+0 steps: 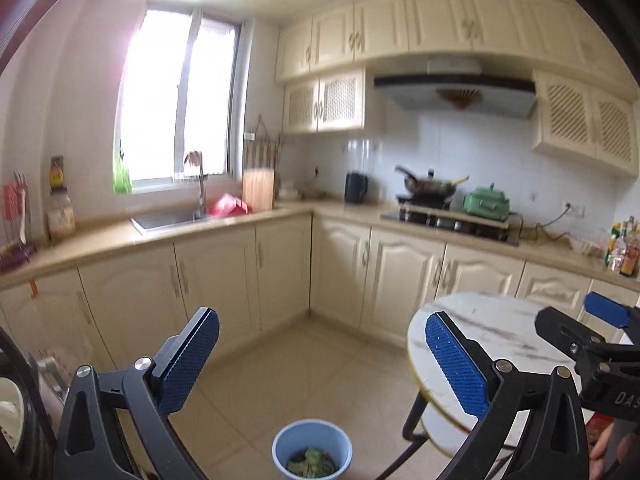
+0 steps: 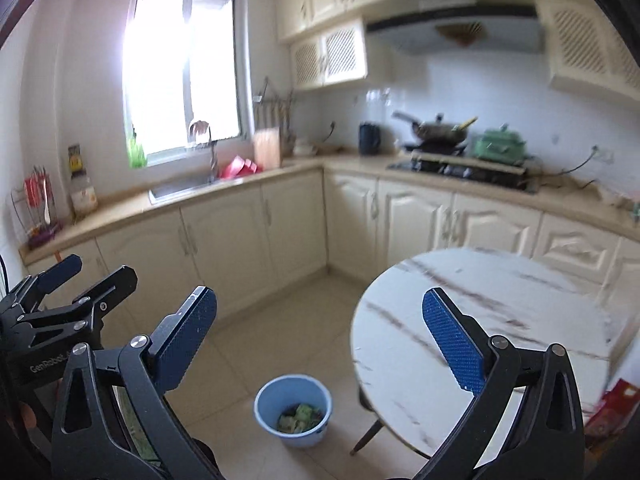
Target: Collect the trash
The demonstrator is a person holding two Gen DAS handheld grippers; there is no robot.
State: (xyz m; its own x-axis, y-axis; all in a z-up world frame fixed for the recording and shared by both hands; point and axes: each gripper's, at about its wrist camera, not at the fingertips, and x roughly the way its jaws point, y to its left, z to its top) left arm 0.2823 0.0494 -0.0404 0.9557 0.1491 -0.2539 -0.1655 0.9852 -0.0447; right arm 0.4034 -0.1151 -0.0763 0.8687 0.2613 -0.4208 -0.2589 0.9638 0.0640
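A light blue bucket [image 1: 312, 450] stands on the tiled floor with green scraps of trash [image 1: 311, 460] in it; it also shows in the right wrist view [image 2: 294, 410]. My left gripper [image 1: 320, 364] is open and empty, held above the bucket. My right gripper [image 2: 320, 344] is open and empty, held above the floor between the bucket and a round marble table [image 2: 480, 304]. The right gripper shows at the right edge of the left wrist view [image 1: 592, 328]. The left gripper shows at the left edge of the right wrist view [image 2: 68, 288].
The marble table [image 1: 480, 332] stands right of the bucket on dark legs. An L-shaped counter [image 1: 224, 224] with cream cabinets runs behind, with a sink [image 1: 168, 218], a kettle [image 1: 355, 187], a stove with a wok [image 1: 430, 188] and bottles [image 1: 624, 248]. A red packet [image 2: 612, 412] lies at the table's right edge.
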